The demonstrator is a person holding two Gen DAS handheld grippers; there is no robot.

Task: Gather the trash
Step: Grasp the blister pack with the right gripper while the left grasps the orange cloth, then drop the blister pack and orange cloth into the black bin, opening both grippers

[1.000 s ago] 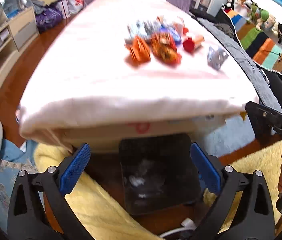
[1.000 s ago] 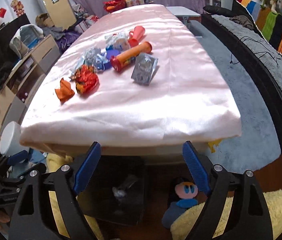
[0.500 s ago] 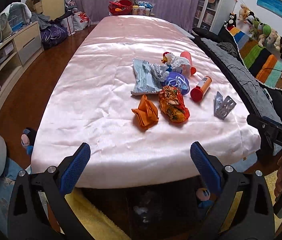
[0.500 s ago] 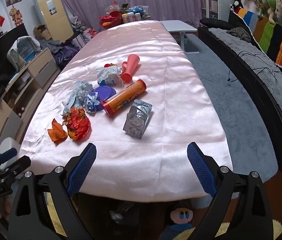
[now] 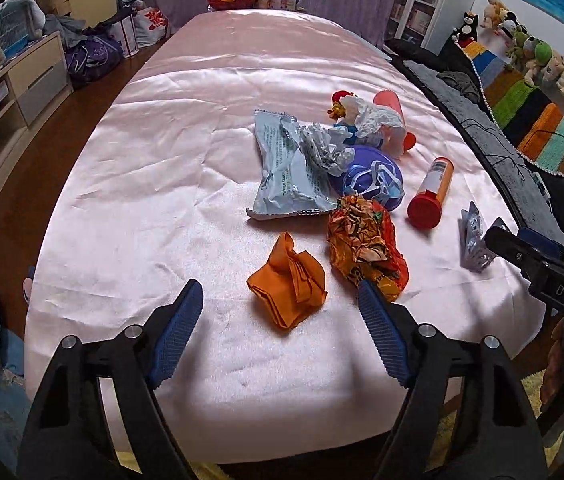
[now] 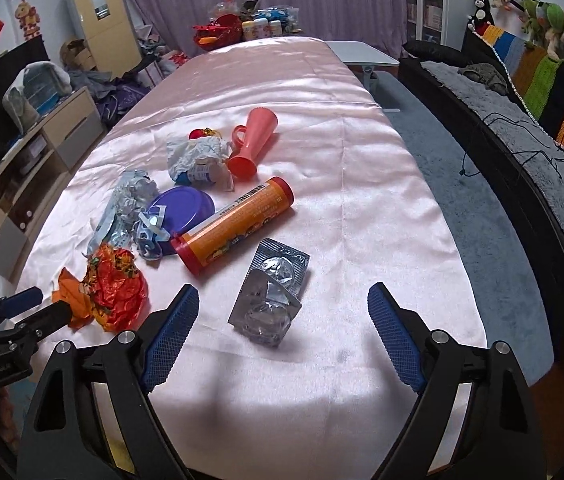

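On the pink satin tabletop [image 5: 169, 184] all the trash lies uncollected, from the crumpled orange paper [image 5: 288, 286] to the silver blister pack [image 6: 271, 292], while both left tongs [image 5: 279, 308] and right tongs [image 6: 282, 312] hover spread and empty.

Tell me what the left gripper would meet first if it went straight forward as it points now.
Probably the crumpled orange wrapper: it lies directly ahead of the open left gripper, though depth is unclear.

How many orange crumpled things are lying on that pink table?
2: a plain orange wad nearest the front edge, and a shiny orange-red printed wrapper just right of it. More could hide under the pile behind.
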